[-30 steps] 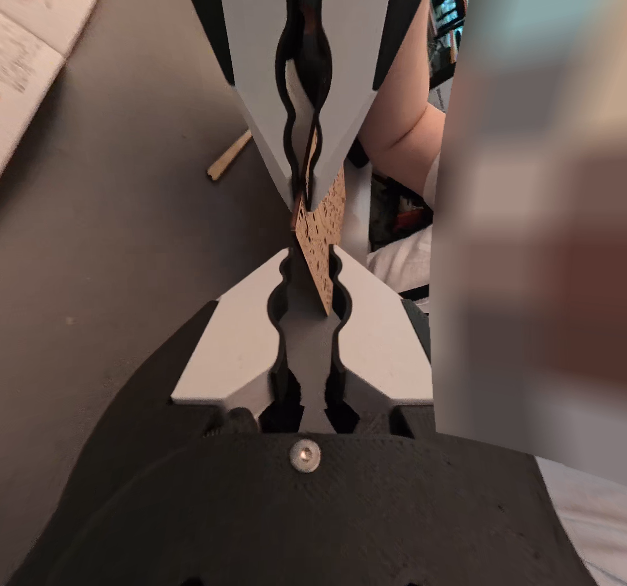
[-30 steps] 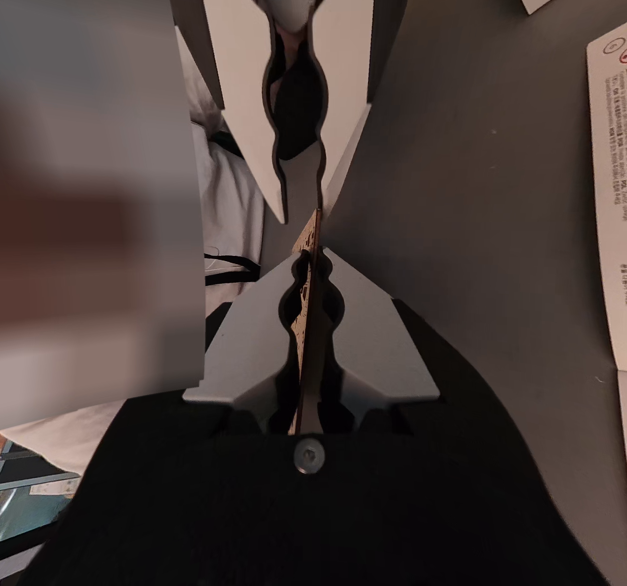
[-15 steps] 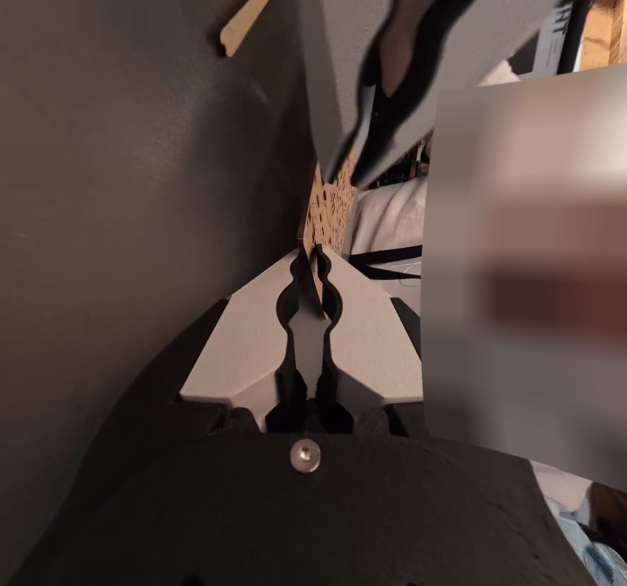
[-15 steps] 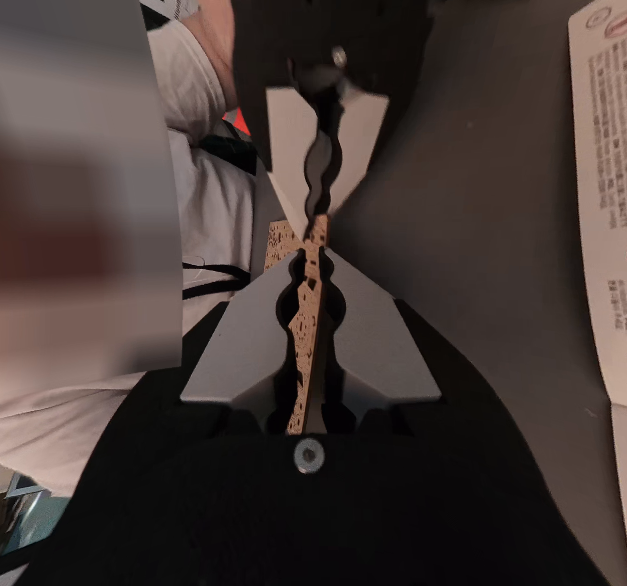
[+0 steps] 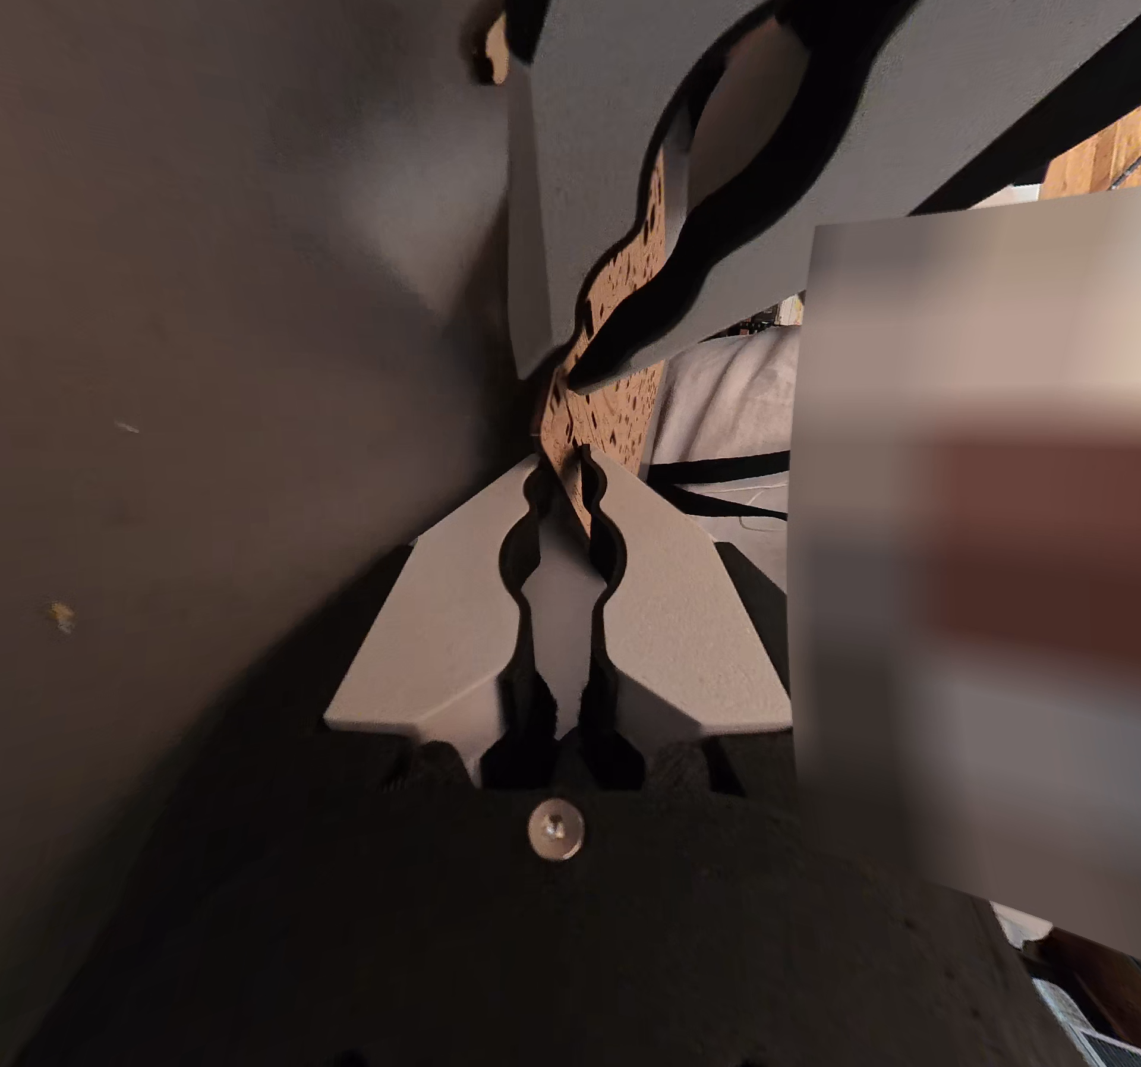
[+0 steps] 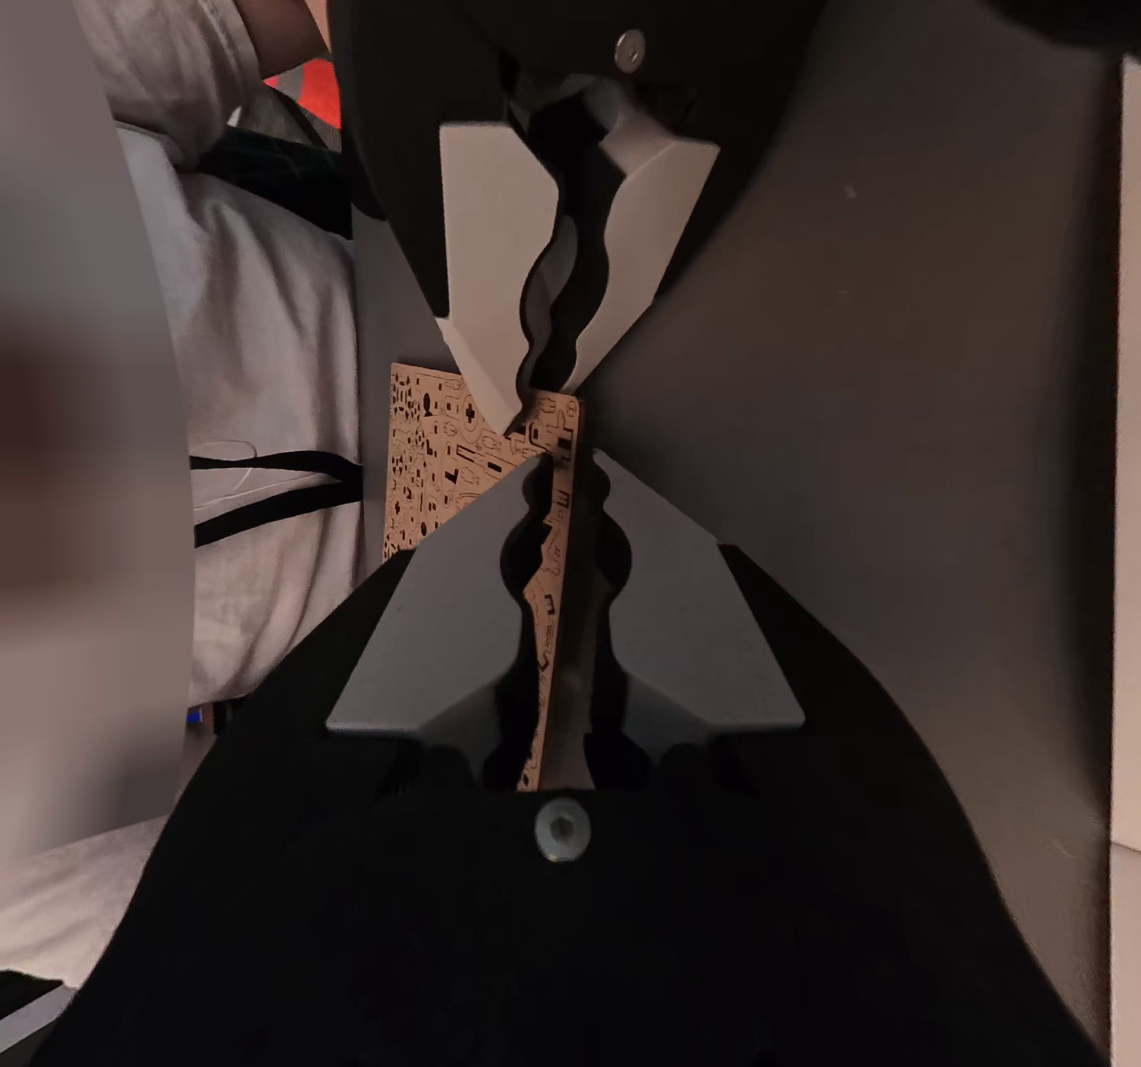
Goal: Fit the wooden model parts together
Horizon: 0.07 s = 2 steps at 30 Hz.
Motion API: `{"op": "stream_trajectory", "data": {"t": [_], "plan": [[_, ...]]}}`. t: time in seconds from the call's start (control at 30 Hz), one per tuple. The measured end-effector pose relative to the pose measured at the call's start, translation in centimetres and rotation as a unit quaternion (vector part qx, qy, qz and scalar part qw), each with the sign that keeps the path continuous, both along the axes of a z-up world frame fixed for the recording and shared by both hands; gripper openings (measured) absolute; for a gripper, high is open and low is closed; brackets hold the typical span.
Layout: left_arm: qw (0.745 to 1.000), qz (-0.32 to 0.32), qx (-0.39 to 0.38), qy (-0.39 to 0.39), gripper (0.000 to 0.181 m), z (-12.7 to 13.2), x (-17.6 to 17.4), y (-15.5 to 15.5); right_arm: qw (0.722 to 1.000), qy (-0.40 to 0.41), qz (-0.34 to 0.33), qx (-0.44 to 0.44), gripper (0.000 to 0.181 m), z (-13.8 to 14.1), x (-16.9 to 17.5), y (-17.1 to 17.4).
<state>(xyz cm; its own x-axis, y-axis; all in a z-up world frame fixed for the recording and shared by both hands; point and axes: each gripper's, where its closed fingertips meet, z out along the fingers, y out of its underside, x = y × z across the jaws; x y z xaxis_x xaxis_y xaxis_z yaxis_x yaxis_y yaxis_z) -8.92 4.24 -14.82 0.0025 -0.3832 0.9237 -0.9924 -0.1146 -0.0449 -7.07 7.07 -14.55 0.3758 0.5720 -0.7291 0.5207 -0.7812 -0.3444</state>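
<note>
A thin laser-cut wooden sheet [image 6: 426, 450], tan with dark cut-outs, is held in the air between both grippers. My right gripper [image 6: 571, 457] is shut on it; the sheet runs edge-on through the jaws down to the gripper base. My left gripper [image 5: 563, 458] is shut on the same sheet [image 5: 617, 413] at its fingertips. In the left wrist view the right gripper [image 5: 559, 373] comes down from the top, tip to tip with mine. In the right wrist view the left gripper [image 6: 546, 404] comes down from the top and pinches the sheet's upper edge.
The dark grey table [image 5: 247, 358] lies behind. A loose wooden strip [image 5: 494, 55] peeks out beside the right gripper. A white paper or box edge [image 6: 1127, 420] runs along the right. A person's white shirt with a black strap [image 6: 265, 358] is close on the left.
Both grippers have turned and drawn closer together. The sheet has rotated so its patterned face now shows in the right wrist view. The printed paper has slid toward the right edge.
</note>
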Motion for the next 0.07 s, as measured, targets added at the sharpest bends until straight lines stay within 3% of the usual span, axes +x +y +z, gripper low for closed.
{"op": "stream_trajectory", "data": {"t": [0.03,0.07], "plan": [[1.0,-0.001,0.002,0.001,0.007,-0.12,-0.01,0.01,1.0,0.0,0.0,-0.002,0.008,-0.13,-0.03,-0.01],[1.0,-0.001,0.002,0.001,0.007,-0.18,0.0,0.0,1.0,0.0,0.001,-0.004,0.008,-0.22,-0.03,0.0]]}}
